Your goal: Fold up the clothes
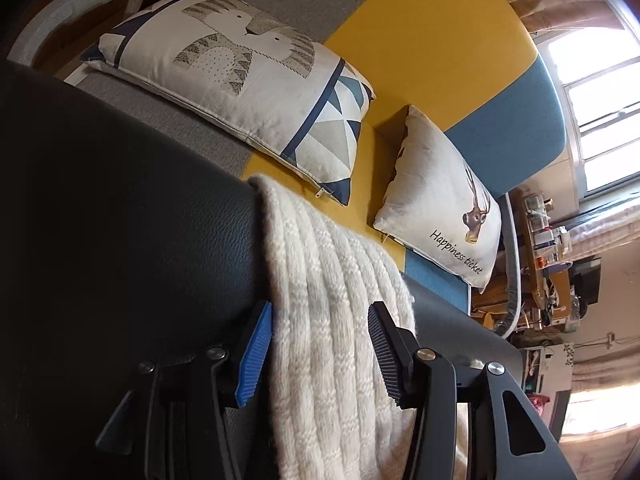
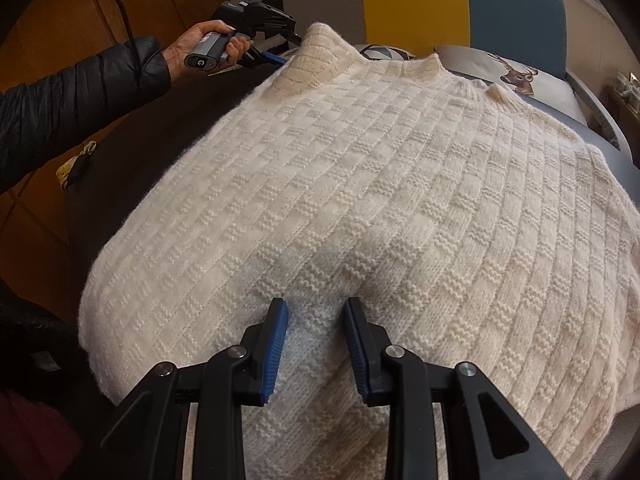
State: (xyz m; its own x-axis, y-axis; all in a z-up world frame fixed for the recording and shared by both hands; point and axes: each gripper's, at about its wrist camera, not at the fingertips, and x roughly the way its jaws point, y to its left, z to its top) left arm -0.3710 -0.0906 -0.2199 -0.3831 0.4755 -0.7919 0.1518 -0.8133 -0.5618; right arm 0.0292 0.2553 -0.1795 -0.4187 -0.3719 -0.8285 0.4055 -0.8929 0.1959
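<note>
Looking along my left gripper (image 1: pixel 320 344), its jaws stand apart around the cream sweater (image 1: pixel 332 300), which drapes over the far edge of the black leather surface (image 1: pixel 120 200); nothing is pinched yet. At the near edge, my right gripper (image 2: pixel 316 344) is clamped on a bunched hem. I judge the fold is starting; next, close left on the collar edge.

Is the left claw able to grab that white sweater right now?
Probably yes. The left claw already straddles a bunched part of the white sweater, pads open on either side, with nothing blocking.
</note>
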